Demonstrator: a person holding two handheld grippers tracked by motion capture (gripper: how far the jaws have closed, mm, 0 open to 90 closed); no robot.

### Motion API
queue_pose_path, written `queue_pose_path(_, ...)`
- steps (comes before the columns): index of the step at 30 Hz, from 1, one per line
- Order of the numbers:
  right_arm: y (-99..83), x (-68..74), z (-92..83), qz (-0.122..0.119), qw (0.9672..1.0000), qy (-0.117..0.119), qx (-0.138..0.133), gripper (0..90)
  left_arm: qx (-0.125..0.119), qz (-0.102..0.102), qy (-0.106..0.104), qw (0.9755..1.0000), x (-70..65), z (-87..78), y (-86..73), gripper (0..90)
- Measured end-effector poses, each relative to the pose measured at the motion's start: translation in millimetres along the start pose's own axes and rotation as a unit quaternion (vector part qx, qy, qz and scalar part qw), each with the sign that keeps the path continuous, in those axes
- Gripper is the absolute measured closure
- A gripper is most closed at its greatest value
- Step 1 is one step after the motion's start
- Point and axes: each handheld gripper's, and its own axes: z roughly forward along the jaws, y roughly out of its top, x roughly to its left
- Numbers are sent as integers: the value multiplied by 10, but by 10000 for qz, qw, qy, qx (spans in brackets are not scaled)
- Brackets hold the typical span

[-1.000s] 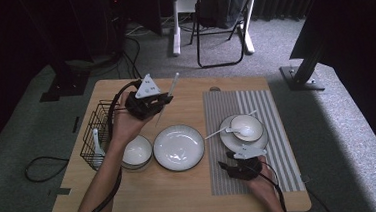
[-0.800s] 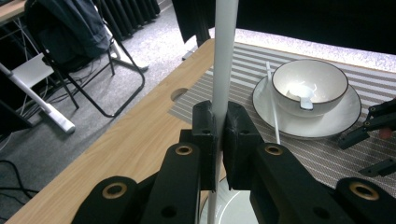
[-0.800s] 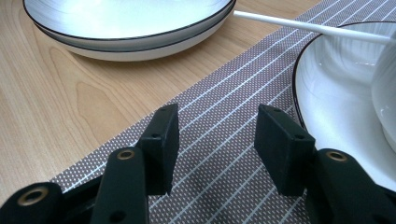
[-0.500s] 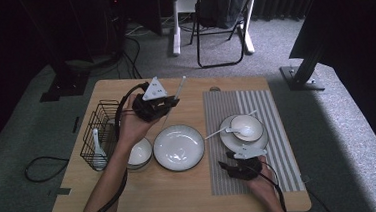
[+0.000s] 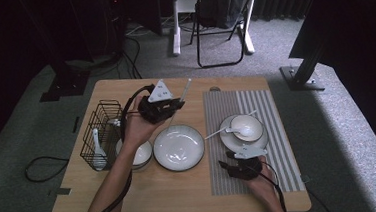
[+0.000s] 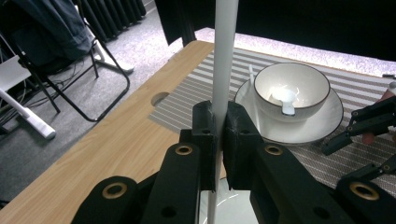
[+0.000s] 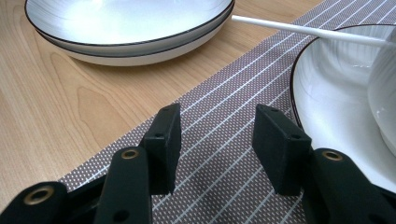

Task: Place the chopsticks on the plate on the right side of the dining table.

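Wooden table (image 5: 182, 196) in a dim room. Left gripper (image 6: 218, 125) clamps one white chopstick (image 6: 223, 60), raised above the table's far side. Right gripper (image 7: 215, 140), jaws apart and just narrowing on nothing, rests over one striped placemat (image 5: 271, 110). One bowl (image 5: 246, 127) with spoon sits on a saucer; a second chopstick (image 7: 308, 31) leans there.

Wire basket (image 5: 99, 130) at table's (image 5: 147, 199) left; folding chair (image 5: 220, 28) beyond.
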Motion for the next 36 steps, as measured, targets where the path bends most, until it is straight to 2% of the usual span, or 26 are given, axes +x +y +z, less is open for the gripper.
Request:
queue_pose_path(16, 11, -5, -16, 20, 10000, 25, -44, 519, 22, -39, -163, 9999, -43, 138, -14, 850)
queue_pose_path(26, 42, -52, -84, 127, 9998, -75, -142, 522, 4, -48, -253, 9997, -75, 206, -13, 850)
queue_pose_path(36, 62, -35, -109, 41, 9999, -76, -94, 526, -42, -62, -335, 9994, -103, 265, -16, 850)
